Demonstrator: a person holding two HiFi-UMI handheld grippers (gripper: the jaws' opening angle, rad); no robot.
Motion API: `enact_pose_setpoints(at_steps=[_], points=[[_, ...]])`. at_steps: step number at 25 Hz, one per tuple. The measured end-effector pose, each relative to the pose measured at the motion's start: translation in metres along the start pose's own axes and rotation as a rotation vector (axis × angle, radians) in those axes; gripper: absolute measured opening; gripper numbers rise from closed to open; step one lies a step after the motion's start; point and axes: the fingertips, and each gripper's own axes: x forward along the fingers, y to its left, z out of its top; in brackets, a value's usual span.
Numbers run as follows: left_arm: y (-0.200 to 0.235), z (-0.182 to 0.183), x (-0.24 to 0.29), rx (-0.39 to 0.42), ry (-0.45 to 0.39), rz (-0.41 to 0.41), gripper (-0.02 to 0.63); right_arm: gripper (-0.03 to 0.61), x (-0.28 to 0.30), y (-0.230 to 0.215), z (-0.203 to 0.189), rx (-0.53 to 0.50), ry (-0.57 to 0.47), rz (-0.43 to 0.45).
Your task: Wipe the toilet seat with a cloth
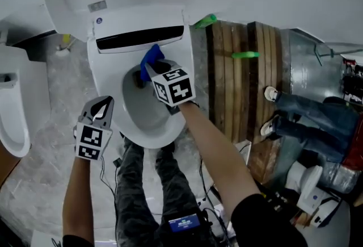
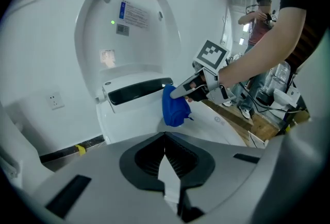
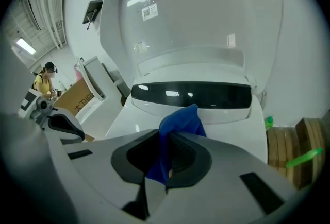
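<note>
The right gripper (image 3: 164,164) is clamped on a blue cloth (image 3: 180,122) that sticks out ahead of its jaws, with the toilet seat (image 1: 187,70) just below and its dark panel (image 3: 191,95) just beyond, while the left gripper (image 2: 166,169), jaws together and empty, hangs at the seat's front-left edge.

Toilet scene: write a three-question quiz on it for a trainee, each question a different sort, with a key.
1. True or false: the left gripper holds a cloth.
2. The toilet lid is: A raised, B closed, C missing.
3. Fill in: the cloth clamped in the right gripper is coloured ____.
Key: 1 false; 2 A; 3 blue.
</note>
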Motion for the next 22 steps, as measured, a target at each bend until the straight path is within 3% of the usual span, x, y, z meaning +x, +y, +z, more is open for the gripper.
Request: enact_pose_setpoints(at_steps=[12, 18, 22], points=[[0.057, -0.021, -0.004, -0.051, 0.012, 0.012, 0.012, 0.044, 0.082, 0.040, 0.009, -0.060, 0.097, 0.033], [0.075, -0.033, -0.009, -0.083, 0.012, 0.032, 0.012, 0.044, 0.093, 0.053, 0.011, -0.046, 0.104, 0.058], [0.074, -0.037, -0.011, -0.097, 0.012, 0.031, 0.012, 0.044, 0.099, 0.071, 0.013, -0.106, 0.127, 0.088]])
